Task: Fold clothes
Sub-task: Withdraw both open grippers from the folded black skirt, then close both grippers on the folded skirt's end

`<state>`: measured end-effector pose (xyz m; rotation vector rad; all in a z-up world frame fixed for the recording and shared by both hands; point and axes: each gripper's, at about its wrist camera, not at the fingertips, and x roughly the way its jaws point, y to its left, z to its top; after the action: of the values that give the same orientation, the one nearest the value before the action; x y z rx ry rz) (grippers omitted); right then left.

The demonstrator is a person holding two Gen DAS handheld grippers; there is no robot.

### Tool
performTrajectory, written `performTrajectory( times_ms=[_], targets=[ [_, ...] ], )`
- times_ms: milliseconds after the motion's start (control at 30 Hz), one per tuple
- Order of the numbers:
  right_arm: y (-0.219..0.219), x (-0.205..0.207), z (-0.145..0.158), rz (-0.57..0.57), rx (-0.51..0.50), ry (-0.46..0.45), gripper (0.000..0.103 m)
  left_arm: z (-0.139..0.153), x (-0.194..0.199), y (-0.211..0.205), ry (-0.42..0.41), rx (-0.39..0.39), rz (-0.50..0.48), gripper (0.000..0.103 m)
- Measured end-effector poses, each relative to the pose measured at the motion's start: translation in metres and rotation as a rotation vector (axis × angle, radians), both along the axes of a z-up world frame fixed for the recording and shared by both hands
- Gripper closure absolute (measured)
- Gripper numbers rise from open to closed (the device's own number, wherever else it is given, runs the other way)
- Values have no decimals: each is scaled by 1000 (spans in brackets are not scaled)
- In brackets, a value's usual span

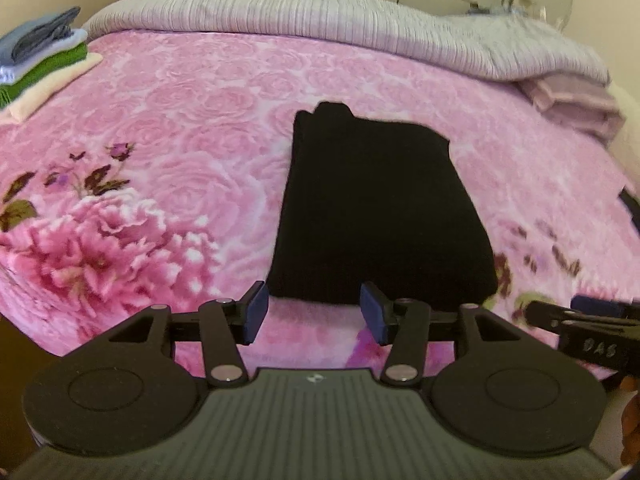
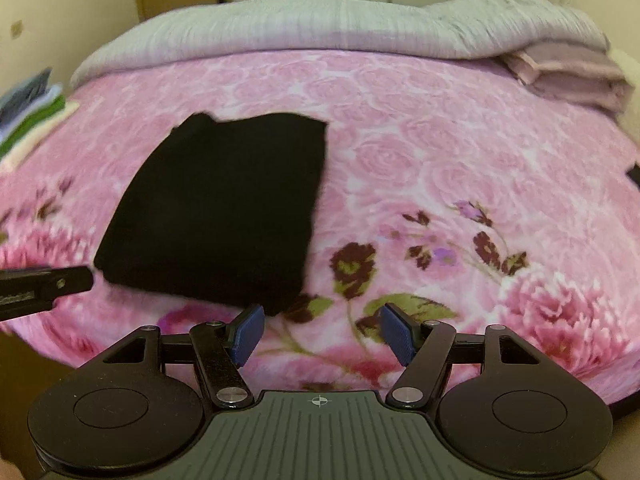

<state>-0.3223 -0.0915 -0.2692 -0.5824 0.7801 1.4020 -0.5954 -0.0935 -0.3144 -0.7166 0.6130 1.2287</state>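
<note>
A folded black garment (image 1: pixel 376 208) lies flat on the pink flowered blanket (image 1: pixel 192 128), in the middle of the bed. My left gripper (image 1: pixel 316 314) hangs open just short of the garment's near edge, nothing between its blue pads. In the right wrist view the same black garment (image 2: pixel 224 208) lies to the left, and my right gripper (image 2: pixel 322 330) stands open beside its near right corner, over the blanket (image 2: pixel 460 152), with nothing held. The right gripper's fingers (image 1: pixel 592 316) show at the left view's right edge; the left gripper's finger (image 2: pixel 44 284) shows at the right view's left edge.
A stack of folded clothes (image 1: pixel 44 60) in grey, blue, green and cream sits at the bed's far left. A grey ribbed quilt (image 1: pixel 320 12) lies bunched along the far side, with a folded mauve cloth (image 1: pixel 576 104) at the far right. The bed's near edge runs just under the grippers.
</note>
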Motion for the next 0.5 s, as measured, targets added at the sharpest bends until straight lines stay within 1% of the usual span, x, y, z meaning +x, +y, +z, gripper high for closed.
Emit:
performTrajectory(
  times_ms=[67,167,200,233,267,367,467,500],
  targets=[
    [-2,21,2,-63,56,60,35,-1,-13,7,-43,-1,21,56],
    [-10,56,11,-151,205,181,35,-6,-34,21,-122,-32,57,56],
    [-13,68,14,-174,251,215,35,-7,-39,25,-135,-38,69,56],
    [-11,77,15,-188,270,226,35,-8,-43,28,-145,-42,80,56],
    [-7,84,16,-198,278,228,35,-9,-44,31,-144,-40,85,56],
    [12,103,14,-259,237,184,35,-10,-41,36,-138,-34,76,56],
    [33,118,12,-299,209,217,35,-11,-35,40,-138,-31,57,56],
    [40,121,12,-287,211,220,35,-11,-32,41,-138,-30,51,56]
  ],
)
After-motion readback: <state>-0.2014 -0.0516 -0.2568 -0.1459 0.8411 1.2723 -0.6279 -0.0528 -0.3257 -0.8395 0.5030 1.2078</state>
